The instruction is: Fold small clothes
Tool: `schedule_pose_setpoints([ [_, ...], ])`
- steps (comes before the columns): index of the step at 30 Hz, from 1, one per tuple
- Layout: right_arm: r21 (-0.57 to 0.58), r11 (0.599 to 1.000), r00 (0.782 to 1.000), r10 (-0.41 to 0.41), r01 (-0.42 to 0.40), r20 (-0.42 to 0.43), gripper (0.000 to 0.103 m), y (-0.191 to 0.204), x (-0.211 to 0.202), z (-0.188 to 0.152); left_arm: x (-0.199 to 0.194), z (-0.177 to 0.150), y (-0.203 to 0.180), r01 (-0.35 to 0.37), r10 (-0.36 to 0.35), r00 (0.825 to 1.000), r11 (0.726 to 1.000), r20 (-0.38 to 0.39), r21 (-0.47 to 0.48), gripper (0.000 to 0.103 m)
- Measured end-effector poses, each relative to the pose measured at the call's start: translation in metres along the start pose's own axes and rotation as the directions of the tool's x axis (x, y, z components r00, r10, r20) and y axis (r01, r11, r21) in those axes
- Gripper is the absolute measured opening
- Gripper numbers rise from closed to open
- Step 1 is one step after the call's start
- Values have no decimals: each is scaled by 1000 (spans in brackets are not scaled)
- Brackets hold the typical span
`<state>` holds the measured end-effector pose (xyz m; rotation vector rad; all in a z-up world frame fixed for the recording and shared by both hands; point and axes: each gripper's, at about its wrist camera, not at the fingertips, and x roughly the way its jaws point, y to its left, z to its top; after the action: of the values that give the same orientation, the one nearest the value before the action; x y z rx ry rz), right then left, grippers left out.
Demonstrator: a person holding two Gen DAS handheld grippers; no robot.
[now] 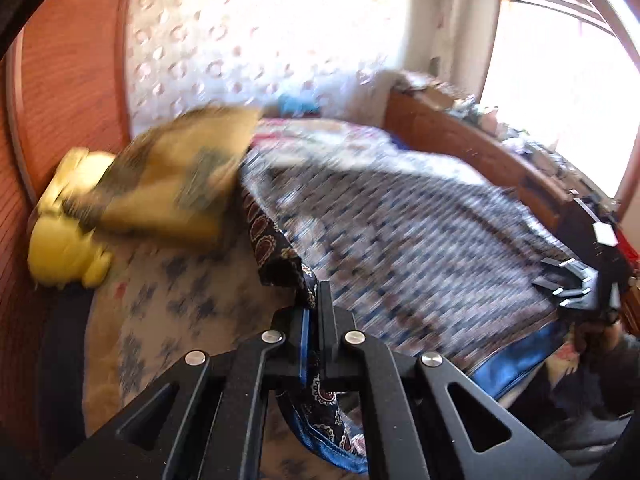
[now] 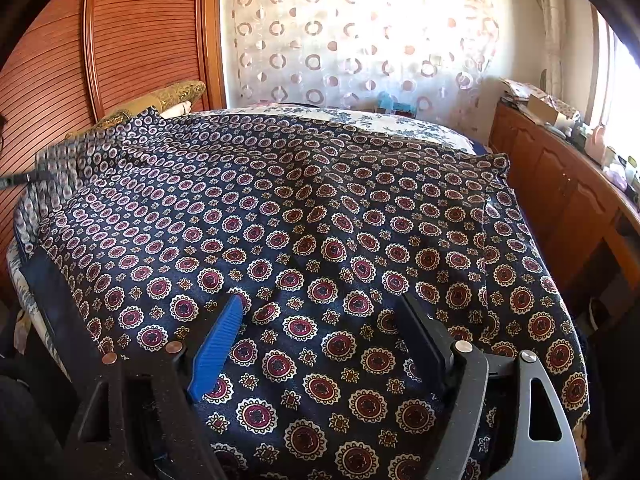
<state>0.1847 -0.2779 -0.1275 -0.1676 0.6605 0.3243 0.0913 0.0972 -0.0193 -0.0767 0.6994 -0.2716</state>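
Left tongs (image 1: 313, 320) clamped on a raised edge of the dark medallion-print cloth (image 2: 320, 208). Right tongs (image 2: 320, 312) spread wide above the cloth, gripping nothing. The cloth lies draped across the bed (image 2: 400, 120); beyond, a yellow cushion (image 1: 160, 188) and patterned curtain (image 2: 360, 40).

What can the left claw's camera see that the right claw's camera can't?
Only the left view shows a yellow plush toy, and the left claw pinched shut on the cloth's edge. Only the right view shows the right claw open above the spread-out cloth. Both show the dark patterned cloth, the circle-print curtain and the wooden cabinet.
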Motion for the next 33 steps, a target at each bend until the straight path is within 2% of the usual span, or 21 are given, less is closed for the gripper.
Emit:
schedule_pose_setpoints([
  [4,37,999,1000,12,-12,-12,80,-9,-2,4,4,35,-43,84,-86,996,994,31,63,4],
  [7,82,997,1000,13,-13,0,80,-24,-10,3,13,57,-85,154,-160,987,979,33,130,4],
  [11,126,992,1000,7,-10,20,80,-47,-26,-2,30,77,-151,259,-265,964,939,-3,225,4],
  [16,165,986,998,-12,3,55,80,-76,-52,-12,54,92,-223,350,-348,935,883,-66,313,4],
  [24,181,983,995,-60,45,77,80,-100,-81,-29,78,110,-304,433,-410,900,809,-145,398,4],
  [29,204,978,994,-68,51,80,80,-104,-87,-37,93,103,-316,426,-378,905,800,-197,423,4],
  [31,209,976,994,-74,56,78,80,-107,-88,-40,97,103,-314,433,-377,901,801,-214,413,15],
  [33,219,974,994,-75,57,76,80,-113,-86,-42,96,99,-307,413,-360,910,814,-203,408,38],
])
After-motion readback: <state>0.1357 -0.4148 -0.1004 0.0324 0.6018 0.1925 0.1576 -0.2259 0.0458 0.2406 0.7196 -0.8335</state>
